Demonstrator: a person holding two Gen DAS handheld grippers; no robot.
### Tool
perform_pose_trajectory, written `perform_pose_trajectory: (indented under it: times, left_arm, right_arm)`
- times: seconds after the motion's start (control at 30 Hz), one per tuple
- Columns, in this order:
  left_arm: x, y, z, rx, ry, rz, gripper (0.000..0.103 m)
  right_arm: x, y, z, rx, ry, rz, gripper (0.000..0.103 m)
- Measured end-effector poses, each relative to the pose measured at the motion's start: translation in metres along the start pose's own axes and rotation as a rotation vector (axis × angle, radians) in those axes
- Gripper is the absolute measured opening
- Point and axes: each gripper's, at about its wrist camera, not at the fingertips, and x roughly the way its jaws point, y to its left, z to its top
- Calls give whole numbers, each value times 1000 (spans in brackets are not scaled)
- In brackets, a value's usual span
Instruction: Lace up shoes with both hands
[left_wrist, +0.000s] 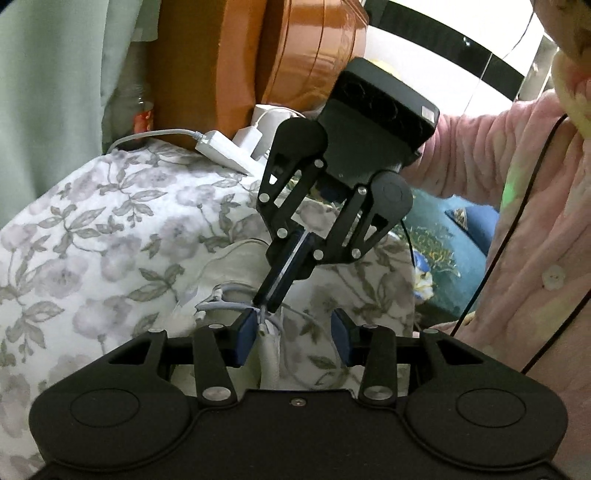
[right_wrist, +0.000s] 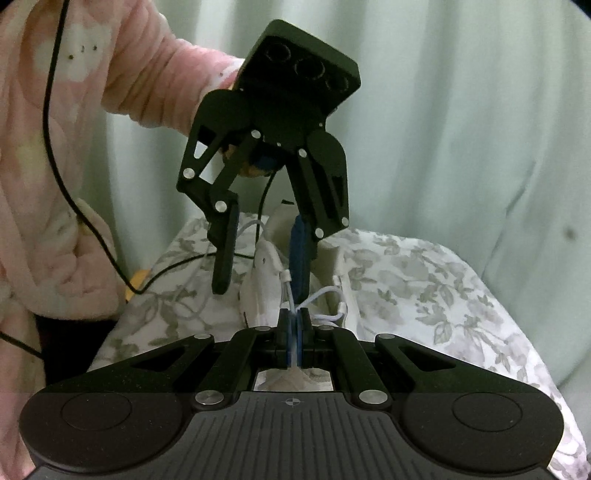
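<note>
White shoe (right_wrist: 266, 280) toe toward right gripper (right_wrist: 294, 325), jaws pinching lace (right_wrist: 321, 295); left gripper (left_wrist: 293, 332) jaws apart, astride shoe

We note a grey-floral white cloth (left_wrist: 110, 229), a white power strip (left_wrist: 225, 151), an orange-brown cushion (left_wrist: 207, 66) and, possibly, pale green curtains (right_wrist: 461, 110).

A white cloth with a grey floral print (left_wrist: 110, 229) covers the work surface, and pale green curtains (right_wrist: 461, 129) hang behind it. At the far edge an orange-brown cushioned piece (left_wrist: 207, 74) stands beside a white power strip (left_wrist: 225, 151) with its cable, and a teal patterned fabric (left_wrist: 439, 229) lies alongside.
</note>
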Motion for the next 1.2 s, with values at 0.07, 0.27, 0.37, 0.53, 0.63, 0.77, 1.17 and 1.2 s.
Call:
perform_pose_trajectory:
  times: [0.07, 0.27, 0.37, 0.53, 0.63, 0.77, 1.17, 1.2]
  left_arm:
    - [0, 1, -1, -14, -4, -3, 41]
    - [-7, 4, -4, -80, -28, -8, 41]
    - [-10, 4, -6, -113, -37, -5, 42]
    - [-9, 11, -10, -181, -69, -28, 44]
    - [-7, 11, -11, -193, -82, -43, 46]
    - [-9, 10, -13, -210, -89, -13, 46]
    - [-20, 29, -32, -529, -203, 28, 14]
    - [-21, 31, -34, -551, -208, 39, 9]
  right_arm:
    - [-2, 2, 1, 0, -7, 0, 2]
    - [-2, 4, 2, -12, -17, -17, 2]
    - [-1, 8, 3, -25, -16, -34, 2]
    - [1, 13, 2, -24, -21, -62, 2]
    - [1, 17, 3, -20, -40, -67, 2]
    - [2, 17, 2, -2, -66, -69, 2]
    - [7, 9, -1, 51, -91, -105, 2]
    - [7, 10, 0, 55, -91, -111, 2]
